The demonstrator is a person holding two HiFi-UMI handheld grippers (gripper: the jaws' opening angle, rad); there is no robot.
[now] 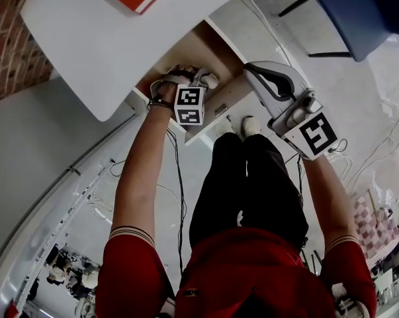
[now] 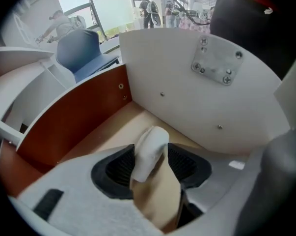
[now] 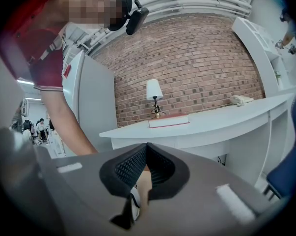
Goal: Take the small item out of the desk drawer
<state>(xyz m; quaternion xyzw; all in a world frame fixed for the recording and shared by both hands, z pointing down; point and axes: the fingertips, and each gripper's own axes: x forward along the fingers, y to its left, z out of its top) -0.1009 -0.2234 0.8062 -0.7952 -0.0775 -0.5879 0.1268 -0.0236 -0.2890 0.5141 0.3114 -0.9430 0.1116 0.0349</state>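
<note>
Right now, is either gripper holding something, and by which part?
Nothing is gripped. The white item stands between the left gripper's open jaws; the right gripper is shut and empty.

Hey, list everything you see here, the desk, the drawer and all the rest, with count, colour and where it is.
desk: one, white, top left in the head view
drawer: one, brown walls, pale floor, pulled open under the desk
small item: one, white, in the drawer between the left jaws
metal plate: one, grey, screwed to the drawer's white inner face
chair: one, blue, right of the desk
lamp: one, white shade, on the counter by the brick wall
book: one, red, beside that lamp
left gripper: one, grey, inside the drawer, jaws open
right gripper: one, grey, outside the drawer, jaws shut, empty
arms: two, bare, red sleeves
</note>
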